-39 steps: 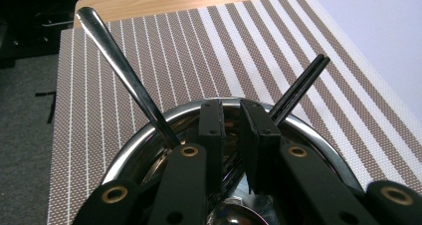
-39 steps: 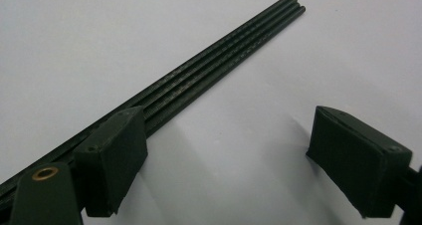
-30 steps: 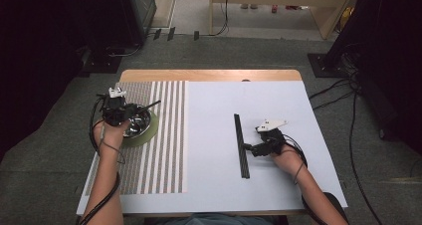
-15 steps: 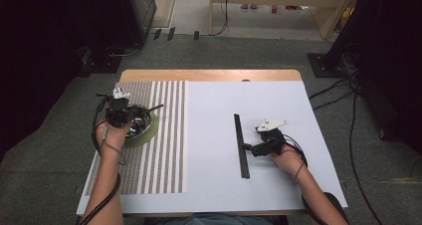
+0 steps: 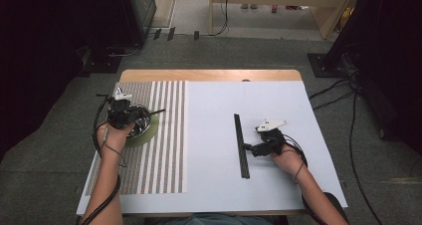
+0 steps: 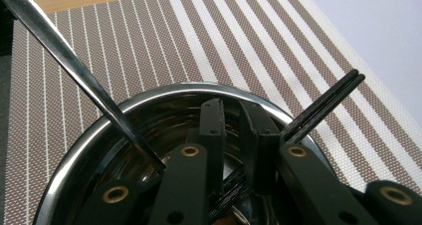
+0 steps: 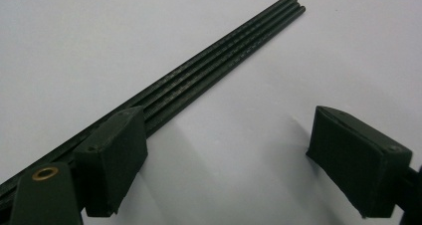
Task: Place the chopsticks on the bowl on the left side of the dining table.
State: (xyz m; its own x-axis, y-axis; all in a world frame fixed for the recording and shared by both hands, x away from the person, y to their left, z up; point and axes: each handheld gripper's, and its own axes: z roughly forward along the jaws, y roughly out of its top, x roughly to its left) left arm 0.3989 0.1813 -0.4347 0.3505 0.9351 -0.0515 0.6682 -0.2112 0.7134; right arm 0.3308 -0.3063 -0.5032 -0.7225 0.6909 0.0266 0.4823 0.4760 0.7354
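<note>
Steel bowl [image 6: 149, 115] sat on the striped mat [image 6: 239, 46], where the left gripper [image 6: 234, 135] was clamped on 2 black chopsticks [image 6: 323, 105] leaning over its rim. Right gripper [image 7: 224, 155] rested with jaws wide apart beside the remaining chopsticks [image 7: 219, 60] on the white table [image 7: 99, 36].

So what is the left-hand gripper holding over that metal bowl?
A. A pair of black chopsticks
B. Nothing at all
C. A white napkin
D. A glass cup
A: in the left gripper view the left gripper has its jaws closed on a pair of black chopsticks, whose ends stick out over the rim of the metal bowl above the striped placemat.
</note>
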